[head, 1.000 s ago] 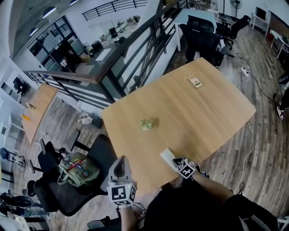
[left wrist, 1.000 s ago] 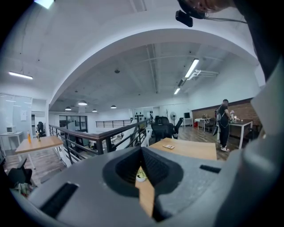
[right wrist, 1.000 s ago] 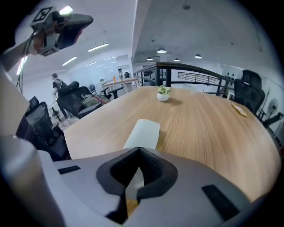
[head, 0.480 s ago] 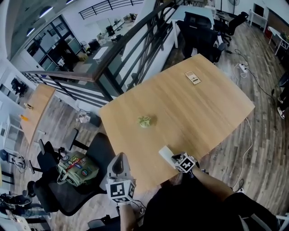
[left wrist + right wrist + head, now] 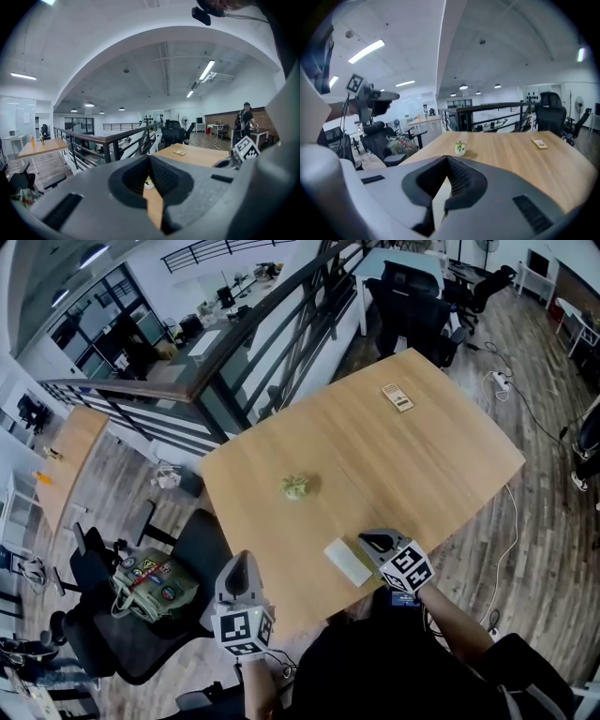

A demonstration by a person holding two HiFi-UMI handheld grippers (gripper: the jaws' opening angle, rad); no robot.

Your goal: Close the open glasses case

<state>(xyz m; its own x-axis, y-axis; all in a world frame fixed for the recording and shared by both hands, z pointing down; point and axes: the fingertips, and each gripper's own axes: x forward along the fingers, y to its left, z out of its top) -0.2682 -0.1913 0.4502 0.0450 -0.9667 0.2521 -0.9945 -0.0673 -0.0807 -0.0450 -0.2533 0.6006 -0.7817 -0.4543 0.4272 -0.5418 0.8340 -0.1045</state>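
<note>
So the white glasses case [image 5: 348, 562] sits right at the near edge of the desk [image 5: 427, 460], toward the person's right. The right claw [image 5: 375, 541] hangs just beside it, on the side toward the desk's right corner and a bit above, with nothing between the two. Its jaws are pressed together on nothing; looking along them you only see a pale strip of the case below.

The left claw [image 5: 242, 566] is also pinched together and empty, off the desk's near-left edge over a chair [image 5: 192, 549]. That makes the right one clearly closer, so I'd guess it does the pushing.

The case's long axis seems to run crosswise to the near edge. Honestly can't tell from here whether the lid is up or down.

Writing: a small card [image 5: 397, 397] near the far edge has print too tiny to read. The little potted plant [image 5: 296, 487] mid-desk has no label.
</note>
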